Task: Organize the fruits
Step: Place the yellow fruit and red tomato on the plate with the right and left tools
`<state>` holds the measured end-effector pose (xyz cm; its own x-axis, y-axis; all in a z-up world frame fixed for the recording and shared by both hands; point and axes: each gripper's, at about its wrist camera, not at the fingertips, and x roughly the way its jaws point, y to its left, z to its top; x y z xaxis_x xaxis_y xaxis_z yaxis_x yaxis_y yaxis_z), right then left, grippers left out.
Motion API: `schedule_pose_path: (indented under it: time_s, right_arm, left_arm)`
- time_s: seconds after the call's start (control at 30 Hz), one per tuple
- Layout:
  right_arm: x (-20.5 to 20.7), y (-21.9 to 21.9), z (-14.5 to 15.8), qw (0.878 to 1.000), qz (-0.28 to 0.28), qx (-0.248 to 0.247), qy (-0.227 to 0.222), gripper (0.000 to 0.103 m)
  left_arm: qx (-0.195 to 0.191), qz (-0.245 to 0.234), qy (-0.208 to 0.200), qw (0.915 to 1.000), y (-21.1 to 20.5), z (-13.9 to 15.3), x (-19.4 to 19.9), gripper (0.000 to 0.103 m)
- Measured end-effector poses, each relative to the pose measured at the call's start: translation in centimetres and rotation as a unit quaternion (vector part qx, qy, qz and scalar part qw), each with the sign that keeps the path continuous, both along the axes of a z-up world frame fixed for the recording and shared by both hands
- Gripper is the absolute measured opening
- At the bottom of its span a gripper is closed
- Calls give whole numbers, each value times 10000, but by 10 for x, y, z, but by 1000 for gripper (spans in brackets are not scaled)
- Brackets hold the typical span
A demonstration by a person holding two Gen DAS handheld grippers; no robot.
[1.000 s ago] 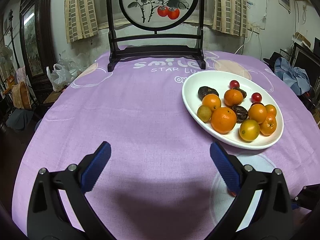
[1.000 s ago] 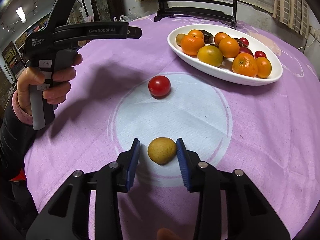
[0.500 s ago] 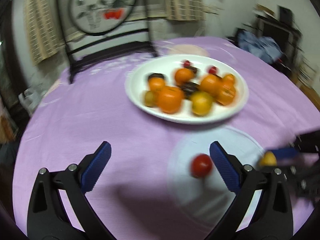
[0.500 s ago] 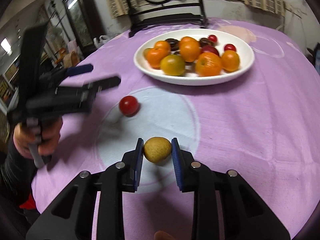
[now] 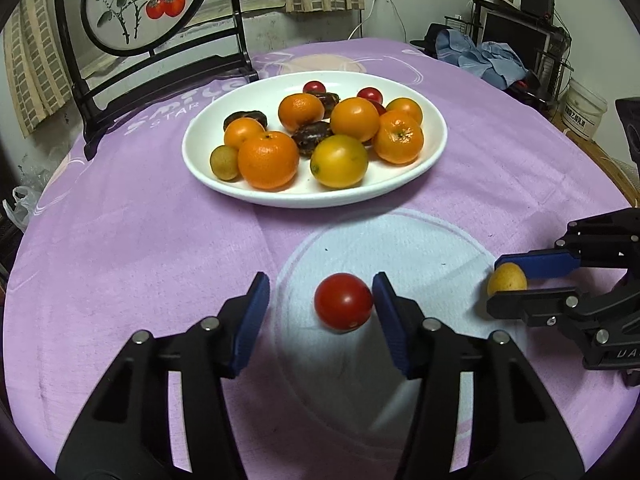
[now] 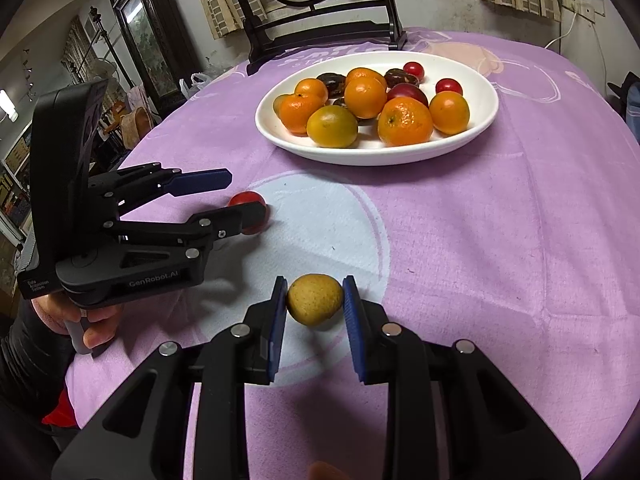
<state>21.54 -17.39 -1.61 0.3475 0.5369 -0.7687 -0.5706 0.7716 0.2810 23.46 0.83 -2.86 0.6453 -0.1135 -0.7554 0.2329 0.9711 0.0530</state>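
Moved: left hand-held gripper [image 5: 320, 300] swung over from bare purple cloth to the red tomato [image 5: 343, 301], which a second ago was out in the open with nothing around it.
Left grip: jaws are closing with the tomato between them; one pad looks right up against it, the other isn't touching yet, so not a real grip so far.
Right grip: right hand-held gripper [image 6: 314, 300] was just closing in on the small yellow fruit [image 6: 315, 299] before, now it's clamped on it from both sides.
Where the fruit is: both pieces sit on the pale round patch of the counter [image 6: 520, 240], just in front of the plate, well apart from each other.
What it means: looks like both strays are about to head to the plate together, my guess anyway.
Plate: white oval plate [image 5: 436, 148] holds a pile of oranges, one yellowish orange, some dark wrinkly fruits, a little greenish one and a few small red tomatoes at the back.
Room left: some bare rim at the front edge.
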Motion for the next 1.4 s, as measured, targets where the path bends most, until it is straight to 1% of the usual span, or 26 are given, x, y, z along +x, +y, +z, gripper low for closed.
schedule_pose_path:
  time_s: [0.07,0.13,0.23,0.27,0.43,0.63,0.7,0.8,0.9,0.97,1.07,1.13,1.27,1.3,1.4]
  right_arm:
    - [0,0,0,10000,0,-1,-5,28]
    - [0,0,0,10000,-9,-13,-9,28]
    - [0,1,0,10000,-13,-21,-10,28]
    - [-1,0,0,10000,-14,-24,-10,28]
    - [0,1,0,10000,-16,-23,-7,28]
    - [1,0,2,9999,10,58,-81,28]
    - [0,0,5,9997,11,118,-192,28]
    - [-1,0,13,9984,-2,308,-479,28]
    - [5,-1,21,9959,-140,513,-728,28]
    - [13,-5,27,9932,-372,633,-908,28]
    - [35,-11,36,9869,-811,898,-1070,28]
    - [53,-12,41,9812,-1130,1019,-1187,28]
    - [88,-5,42,9747,-1471,967,-1375,28]
    - [94,-4,41,9743,-1501,951,-1382,28]
    - [115,4,35,9744,-1546,865,-1384,28]
  left_arm:
    - [36,-64,-3,10000,-3,-1,0,55]
    - [95,-140,-2,9999,-7,-3,-1,52]
    - [154,-197,73,9997,-10,-7,-1,37]
    - [149,-220,138,9996,-11,-9,0,31]
    - [251,-228,92,9994,-14,-11,0,31]
    - [229,-225,67,9995,-14,-9,-2,30]
    - [227,-224,8,9995,-15,-6,-4,30]
    - [133,-235,-80,9996,-15,1,-6,30]
    - [-23,-193,-163,9997,-13,9,-6,30]
    - [-85,-102,-256,9996,-9,17,-3,30]
    - [-343,144,-441,9983,2,35,11,30]
    - [-523,387,-574,9962,9,48,27,30]
    - [-793,775,-761,9909,18,63,68,30]
    - [-810,828,-775,9902,19,63,76,30]
    - [-683,964,-787,9899,17,62,94,30]
